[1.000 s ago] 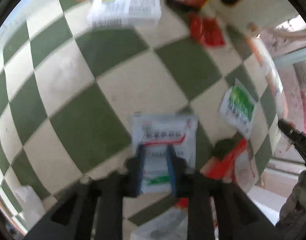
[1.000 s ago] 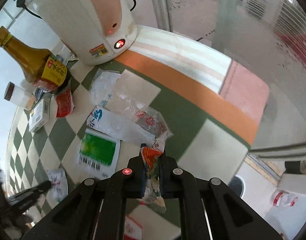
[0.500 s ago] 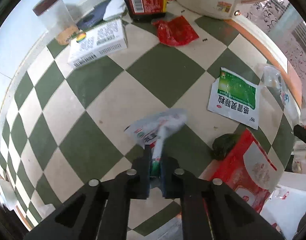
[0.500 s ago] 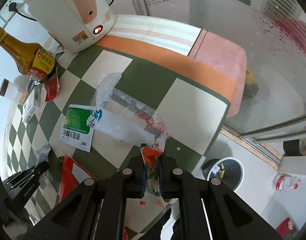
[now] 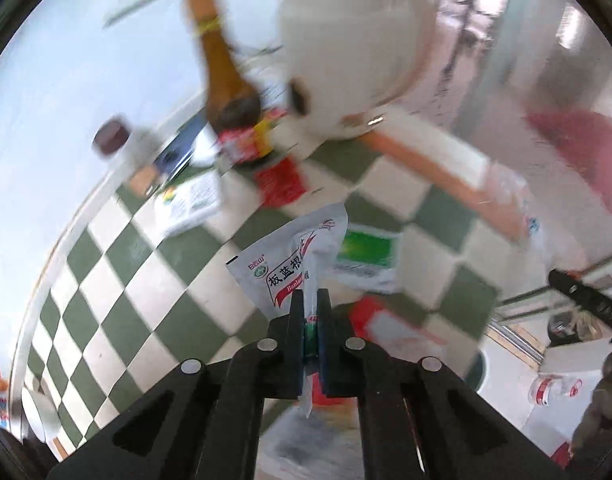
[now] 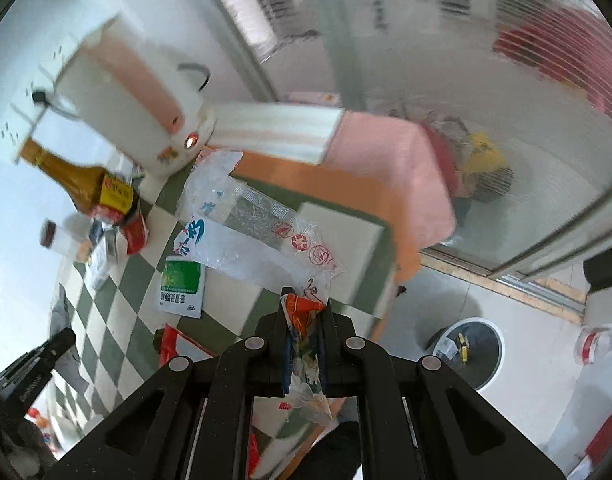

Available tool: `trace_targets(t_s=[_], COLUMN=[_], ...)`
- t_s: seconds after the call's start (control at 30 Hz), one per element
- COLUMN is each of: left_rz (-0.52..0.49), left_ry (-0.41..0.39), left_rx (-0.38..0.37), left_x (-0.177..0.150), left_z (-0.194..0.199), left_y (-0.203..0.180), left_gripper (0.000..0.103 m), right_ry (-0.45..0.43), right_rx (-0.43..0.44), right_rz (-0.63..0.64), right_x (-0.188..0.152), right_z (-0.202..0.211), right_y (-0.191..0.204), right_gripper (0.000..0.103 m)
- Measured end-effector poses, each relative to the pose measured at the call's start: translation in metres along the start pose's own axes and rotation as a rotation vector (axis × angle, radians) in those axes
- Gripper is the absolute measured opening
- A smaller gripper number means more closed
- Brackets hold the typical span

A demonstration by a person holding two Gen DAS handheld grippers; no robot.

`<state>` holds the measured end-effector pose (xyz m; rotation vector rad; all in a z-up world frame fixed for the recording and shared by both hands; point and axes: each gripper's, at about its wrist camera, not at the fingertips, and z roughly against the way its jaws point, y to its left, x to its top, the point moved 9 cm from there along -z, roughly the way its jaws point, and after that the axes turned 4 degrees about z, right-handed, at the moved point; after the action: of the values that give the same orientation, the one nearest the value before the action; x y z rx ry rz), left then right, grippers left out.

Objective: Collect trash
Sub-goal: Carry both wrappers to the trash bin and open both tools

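My left gripper [image 5: 310, 300] is shut on a white medicine sachet [image 5: 289, 256] with red and green print, held up above the checkered table [image 5: 117, 264]. My right gripper [image 6: 303, 308] is shut on an orange snack wrapper [image 6: 301, 316], held near the table's edge. A clear plastic bag [image 6: 249, 232], a green and white sachet [image 6: 181, 284] and a red packet [image 6: 173, 344] lie on the table. A round trash bin [image 6: 472, 350] stands on the floor below to the right. The left gripper shows at the lower left of the right wrist view [image 6: 33, 364].
A white kettle [image 6: 137, 108], a brown sauce bottle [image 6: 81, 184], a small jar [image 6: 59, 238], a white box [image 5: 189, 200] and a red wrapper [image 5: 281, 184] stand at the table's back. A plastic bottle [image 6: 598, 344] lies on the floor. A glass door [image 6: 466, 80] is behind.
My left gripper has lifted the white sachet off the table and tilted up. My right gripper has moved with the orange wrapper past the table's edge, and the bin has come into fuller view.
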<state>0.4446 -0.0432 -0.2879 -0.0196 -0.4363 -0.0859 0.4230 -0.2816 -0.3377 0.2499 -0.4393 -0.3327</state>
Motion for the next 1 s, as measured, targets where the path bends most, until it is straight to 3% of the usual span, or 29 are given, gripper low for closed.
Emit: trace_targets(t_s=[0.1, 0.23, 0.4, 0.5, 0.6, 0.8, 1.0], left_rz=[-0.060, -0.177, -0.332, -0.410, -0.443, -0.466, -0.544], left_ry=[-0.023, -0.004, 0.143, 0.297, 0.431, 0.652, 0.697], left_rx=[-0.060, -0.173, -0.324, -0.361, -0.363, -0.293, -0.205], left_x=[0.007, -0.001, -0.059, -0.120, -0.177, -0.296, -0.375], left_z=[0.013, 0.024, -0.005, -0.056, -0.117, -0.293, -0.434], left_y=[-0.045, -0.134, -0.259, -0.329, -0.372, -0.426, -0.444], left_gripper=[0.002, 0.003, 0.003, 0.003, 0.003, 0.006, 0.007], right_ry=[-0.038, -0.047, 0.001, 0.073, 0.160, 0.307, 0.407], right_rx=[0.010, -0.019, -0.105, -0.149, -0.191, -0.222, -0.219], right_rz=[-0.055, -0.177, -0.367, -0.505, -0.602, -0.713, -0.739], right_x=[-0.012, -0.051, -0.127, -0.188, -0.249, -0.339, -0.390], right_z=[0.027, 0.054, 0.056, 0.035, -0.007, -0.146, -0.289], right_y=[-0.043, -0.122, -0.235, -0.305, -0.365, -0.446, -0.501], right_gripper=[0.010, 0.010, 0.010, 0.010, 0.010, 0.010, 0.010])
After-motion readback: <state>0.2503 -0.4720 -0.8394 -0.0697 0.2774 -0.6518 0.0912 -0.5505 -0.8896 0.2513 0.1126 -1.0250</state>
